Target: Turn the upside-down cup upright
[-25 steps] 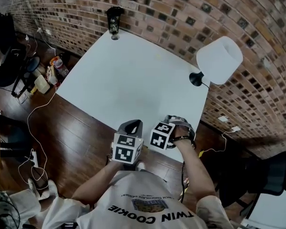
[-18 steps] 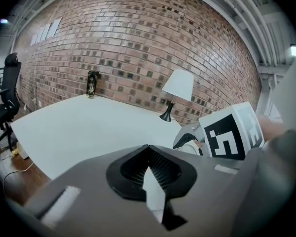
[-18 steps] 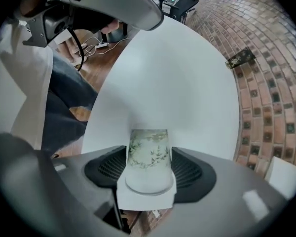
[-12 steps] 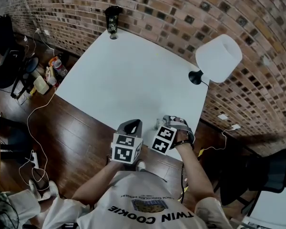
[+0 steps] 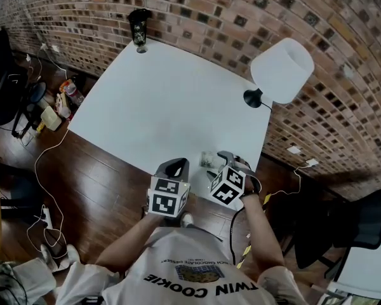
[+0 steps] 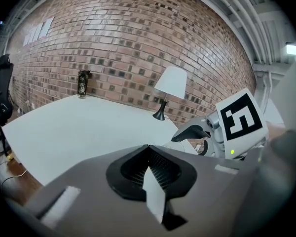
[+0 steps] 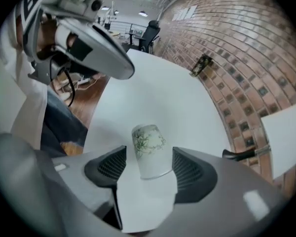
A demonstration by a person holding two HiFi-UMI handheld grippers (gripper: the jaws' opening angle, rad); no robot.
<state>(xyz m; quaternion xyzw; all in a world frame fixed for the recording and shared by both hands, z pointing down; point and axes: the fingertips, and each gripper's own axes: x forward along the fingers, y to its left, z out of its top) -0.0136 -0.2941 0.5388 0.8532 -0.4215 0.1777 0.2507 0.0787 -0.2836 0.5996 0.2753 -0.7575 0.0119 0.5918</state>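
Within the last second the right gripper (image 7: 149, 168) rolled sideways and closed in on the cup (image 7: 147, 143). The cup is still upside-down near the table's (image 5: 165, 100) front edge, between the parted jaws and not yet gripped. The left gripper (image 6: 149, 171) idles, jaws together and empty.

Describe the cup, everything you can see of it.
The cup is small, white and paper-looking, with a green leafy print on its side. It tapers from a rolled rim to a narrower closed base. It stands upside down, rim on the white table, near the table's front edge. The right gripper straddles it with its jaws apart. A thin gap shows on each side, so only the table seems to touch it.
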